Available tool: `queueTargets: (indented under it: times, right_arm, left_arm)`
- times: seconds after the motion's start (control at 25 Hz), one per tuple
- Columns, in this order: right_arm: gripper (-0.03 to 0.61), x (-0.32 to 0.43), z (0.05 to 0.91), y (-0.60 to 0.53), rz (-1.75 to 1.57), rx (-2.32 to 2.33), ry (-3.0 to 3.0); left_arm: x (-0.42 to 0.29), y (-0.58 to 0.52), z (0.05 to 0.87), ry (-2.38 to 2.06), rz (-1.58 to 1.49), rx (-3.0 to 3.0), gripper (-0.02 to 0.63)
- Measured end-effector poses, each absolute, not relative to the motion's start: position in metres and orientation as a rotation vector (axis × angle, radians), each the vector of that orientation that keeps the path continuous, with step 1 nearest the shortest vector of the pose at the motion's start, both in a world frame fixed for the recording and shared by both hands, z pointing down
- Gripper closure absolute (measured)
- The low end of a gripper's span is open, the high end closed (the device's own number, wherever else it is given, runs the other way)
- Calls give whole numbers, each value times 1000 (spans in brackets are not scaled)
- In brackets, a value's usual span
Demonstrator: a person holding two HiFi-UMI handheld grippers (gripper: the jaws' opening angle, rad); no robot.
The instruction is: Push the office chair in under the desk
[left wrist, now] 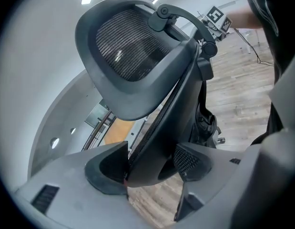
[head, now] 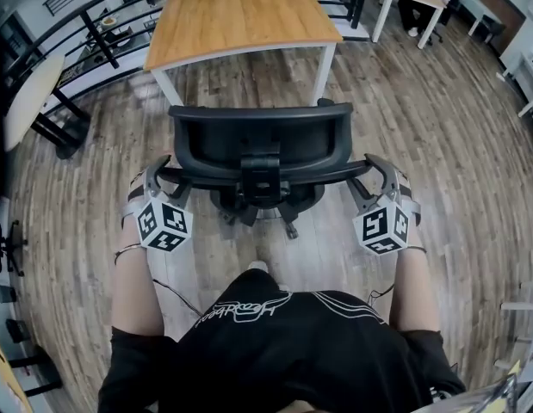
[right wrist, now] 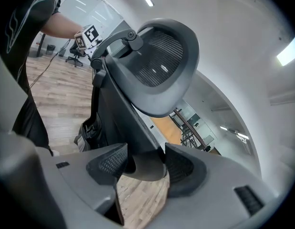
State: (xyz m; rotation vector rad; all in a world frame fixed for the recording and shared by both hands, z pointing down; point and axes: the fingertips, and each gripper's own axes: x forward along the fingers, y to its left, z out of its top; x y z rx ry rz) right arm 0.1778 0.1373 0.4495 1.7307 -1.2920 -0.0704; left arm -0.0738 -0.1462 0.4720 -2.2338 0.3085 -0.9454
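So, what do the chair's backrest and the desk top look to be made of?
The backrest: black mesh, its weave showing, in a matte dark frame that looks like moulded plastic. The desk top: wood or wood-look laminate, going by the warm grain; smooth, low sheen.

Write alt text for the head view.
From above, a person holds a black office chair by its backrest, left gripper and right gripper shut on the frame's two ends. A wooden desk with white legs stands just ahead.

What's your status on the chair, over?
Left gripper, right gripper both shut on chair. Chair short of desk, not under yet. Nothing seen between them.
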Motion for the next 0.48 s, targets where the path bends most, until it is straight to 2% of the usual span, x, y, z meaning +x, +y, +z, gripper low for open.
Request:
queueTargets:
  times: [0.48]
  right_arm:
    - [311, 207, 448, 107, -62, 1725, -1287]
  left_arm:
    - [-49, -171, 471, 307, -967, -2239, 330]
